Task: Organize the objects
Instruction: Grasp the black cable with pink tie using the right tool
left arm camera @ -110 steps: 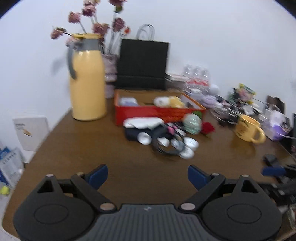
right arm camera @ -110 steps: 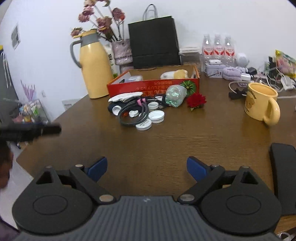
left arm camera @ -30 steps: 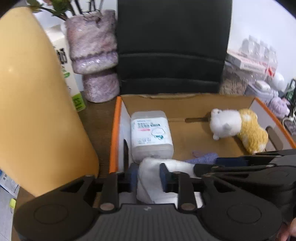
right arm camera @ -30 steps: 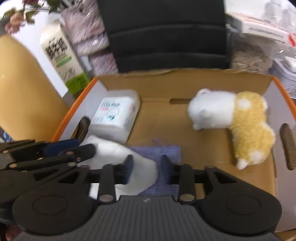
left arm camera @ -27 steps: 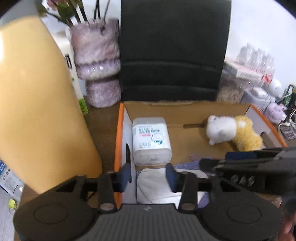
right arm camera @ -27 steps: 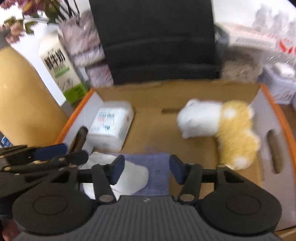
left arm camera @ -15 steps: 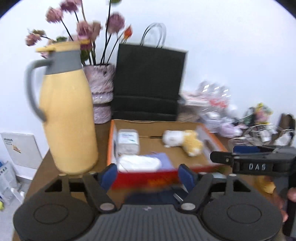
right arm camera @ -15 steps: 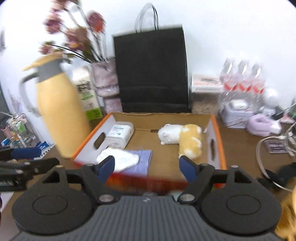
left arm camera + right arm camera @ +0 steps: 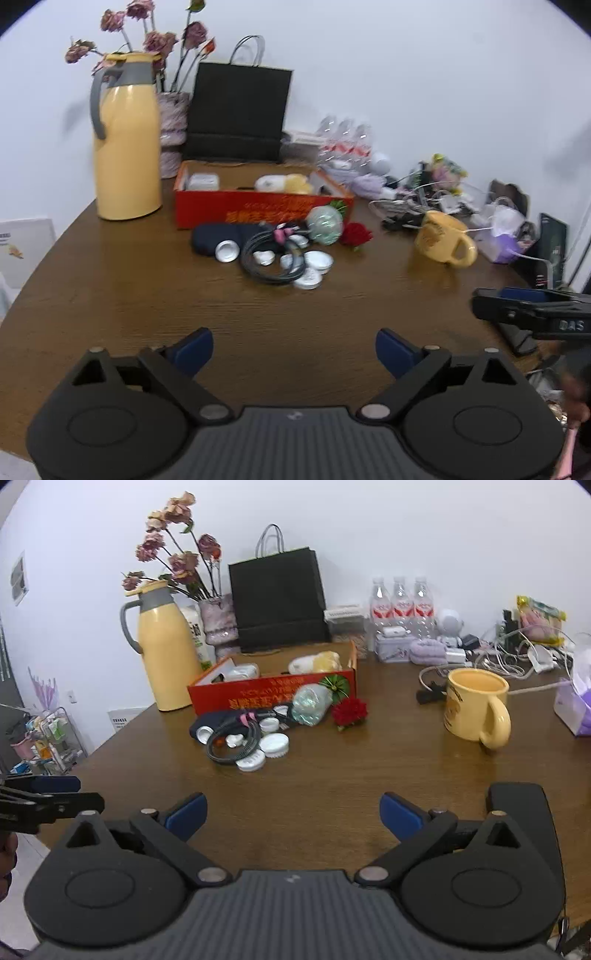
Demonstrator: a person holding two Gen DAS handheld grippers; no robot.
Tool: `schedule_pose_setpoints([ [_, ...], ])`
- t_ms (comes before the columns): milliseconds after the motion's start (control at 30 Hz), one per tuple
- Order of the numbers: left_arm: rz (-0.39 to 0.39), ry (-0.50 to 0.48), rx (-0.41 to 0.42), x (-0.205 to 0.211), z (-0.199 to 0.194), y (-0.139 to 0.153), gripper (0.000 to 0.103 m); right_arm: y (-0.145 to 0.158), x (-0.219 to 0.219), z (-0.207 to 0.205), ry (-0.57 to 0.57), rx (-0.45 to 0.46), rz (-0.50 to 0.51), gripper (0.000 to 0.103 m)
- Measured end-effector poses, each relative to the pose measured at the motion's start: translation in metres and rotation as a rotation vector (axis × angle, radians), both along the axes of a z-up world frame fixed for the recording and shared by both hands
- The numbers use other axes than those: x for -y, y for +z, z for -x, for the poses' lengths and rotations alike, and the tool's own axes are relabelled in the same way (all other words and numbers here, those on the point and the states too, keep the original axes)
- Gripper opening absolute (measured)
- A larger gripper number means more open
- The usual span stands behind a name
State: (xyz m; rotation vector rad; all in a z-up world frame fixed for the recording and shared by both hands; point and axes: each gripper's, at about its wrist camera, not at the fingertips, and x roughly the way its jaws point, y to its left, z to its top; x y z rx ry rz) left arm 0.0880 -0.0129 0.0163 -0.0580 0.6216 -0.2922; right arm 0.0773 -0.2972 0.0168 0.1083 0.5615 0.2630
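A red cardboard box (image 9: 258, 212) (image 9: 273, 694) stands at the back of the brown table and holds a white wipes pack (image 9: 202, 181) and a plush toy (image 9: 284, 182) (image 9: 314, 662). In front of it lie a dark pouch (image 9: 218, 238), a coiled black cable (image 9: 271, 258) (image 9: 231, 744), several white caps (image 9: 273, 746), a crumpled clear bottle (image 9: 325, 229) (image 9: 310, 705) and a red flower (image 9: 356, 234) (image 9: 349, 710). My left gripper (image 9: 293, 349) and my right gripper (image 9: 291, 816) are both open and empty, low over the near table.
A yellow thermos jug (image 9: 125, 147) (image 9: 168, 653), a flower vase (image 9: 173, 133) and a black paper bag (image 9: 236, 114) stand behind the box. A yellow mug (image 9: 445, 240) (image 9: 476, 707), water bottles (image 9: 400, 609), cables and clutter fill the right. A black object (image 9: 517, 801) lies near right.
Both grippers let go of the white cloth inside the box, opened wide, and pulled back and down to the near side of the table.
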Motion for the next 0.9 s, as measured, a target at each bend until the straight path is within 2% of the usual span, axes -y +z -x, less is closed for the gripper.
schedule_pose_setpoints([
  [67,0.012,0.017,0.007,-0.001,-0.009,0.000,0.091,-0.002,-0.006,-0.002,-0.017,0.011,0.035,0.099],
  [200,0.006,0.046,0.022,-0.004,-0.023,-0.006,0.089,-0.006,-0.022,-0.010,0.037,0.033,0.044,0.095],
  [333,0.024,0.067,-0.031,-0.007,-0.055,-0.022,0.075,-0.015,-0.044,-0.037,0.079,0.023,0.095,0.087],
  [400,0.030,0.085,-0.056,-0.007,-0.081,-0.030,0.069,-0.017,-0.055,-0.058,0.111,0.033,0.113,0.083],
  [533,0.073,0.130,-0.083,-0.007,-0.132,-0.046,0.067,-0.025,-0.074,-0.116,0.129,0.054,0.156,0.069],
  [667,0.067,0.126,-0.106,0.001,-0.173,-0.058,0.057,-0.036,-0.093,-0.177,0.146,0.056,0.163,0.067],
  [733,0.079,0.122,-0.118,0.002,-0.182,-0.063,0.049,-0.042,-0.102,-0.198,0.161,0.065,0.177,0.066],
  [900,0.098,0.137,-0.148,0.005,-0.186,-0.073,0.047,-0.062,-0.116,-0.231,0.231,0.042,0.186,0.065],
])
